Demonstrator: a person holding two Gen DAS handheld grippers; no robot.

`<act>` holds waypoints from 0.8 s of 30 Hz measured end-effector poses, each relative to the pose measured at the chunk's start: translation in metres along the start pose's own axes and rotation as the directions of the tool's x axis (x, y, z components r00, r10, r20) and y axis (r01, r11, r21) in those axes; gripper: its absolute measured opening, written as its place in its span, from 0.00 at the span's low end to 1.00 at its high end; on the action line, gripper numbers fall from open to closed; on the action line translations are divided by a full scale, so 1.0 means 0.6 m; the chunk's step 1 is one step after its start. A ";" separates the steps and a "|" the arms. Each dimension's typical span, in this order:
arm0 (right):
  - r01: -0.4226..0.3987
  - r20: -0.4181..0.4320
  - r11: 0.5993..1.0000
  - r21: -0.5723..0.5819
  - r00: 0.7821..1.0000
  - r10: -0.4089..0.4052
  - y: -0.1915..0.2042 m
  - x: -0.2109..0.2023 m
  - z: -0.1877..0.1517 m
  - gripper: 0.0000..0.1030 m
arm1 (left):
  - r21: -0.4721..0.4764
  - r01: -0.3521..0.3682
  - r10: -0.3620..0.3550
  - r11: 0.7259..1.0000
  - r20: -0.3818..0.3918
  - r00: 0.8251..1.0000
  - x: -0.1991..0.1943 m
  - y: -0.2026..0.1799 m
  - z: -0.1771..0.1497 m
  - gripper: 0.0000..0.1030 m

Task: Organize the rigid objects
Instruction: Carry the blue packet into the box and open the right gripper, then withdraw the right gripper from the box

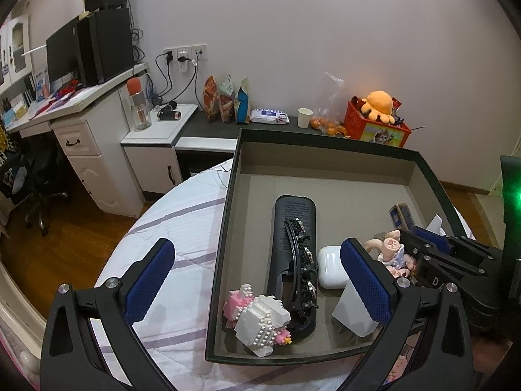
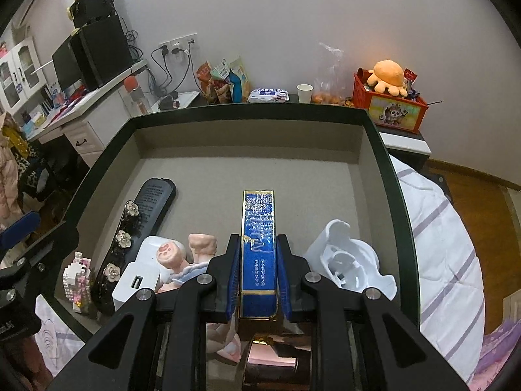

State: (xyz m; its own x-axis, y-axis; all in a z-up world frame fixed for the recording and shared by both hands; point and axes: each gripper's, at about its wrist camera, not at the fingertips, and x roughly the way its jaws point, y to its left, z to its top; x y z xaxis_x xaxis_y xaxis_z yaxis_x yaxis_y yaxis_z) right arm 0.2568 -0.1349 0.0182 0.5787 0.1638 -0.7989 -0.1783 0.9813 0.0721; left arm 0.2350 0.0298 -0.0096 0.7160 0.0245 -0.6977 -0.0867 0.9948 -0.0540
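Blue box [image 2: 258, 254] sat pinched in my right gripper [image 2: 258, 280], left gripper [image 1: 257, 277] wide; careless lowering risked toppling the pink figurine [image 2: 182, 257].

tray [image 2: 384, 150] far half bare; near half crowded: remote [image 2: 156, 202], figurine [image 2: 182, 254], blue box [image 2: 258, 228].

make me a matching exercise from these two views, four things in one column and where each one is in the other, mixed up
Things:
1. blue box
2. flower hair clip
3. orange plush
4. paper cup

Places:
A. lying on the black remote in the tray
B. on the dark counter by the wall, beside the wipes pack
C. clamped in the right hand-held gripper, over the tray
D. on top of the red crate

Pairs: 1-C, 2-A, 3-D, 4-B
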 end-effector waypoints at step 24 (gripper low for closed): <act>-0.085 0.285 0.984 0.156 0.958 0.037 -0.037 -0.234 -0.094 1.00 | -0.011 0.004 -0.004 1.000 0.062 0.998 -0.155 0.021 -0.080 1.00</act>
State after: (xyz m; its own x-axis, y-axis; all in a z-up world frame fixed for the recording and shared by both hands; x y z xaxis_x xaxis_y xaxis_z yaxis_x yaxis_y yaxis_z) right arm 0.1346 -0.1856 0.0949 0.7743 0.2221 -0.5926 -0.0999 0.9676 0.2320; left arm 0.1338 0.0350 0.0203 0.7579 0.0270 -0.6518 -0.0910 0.9938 -0.0646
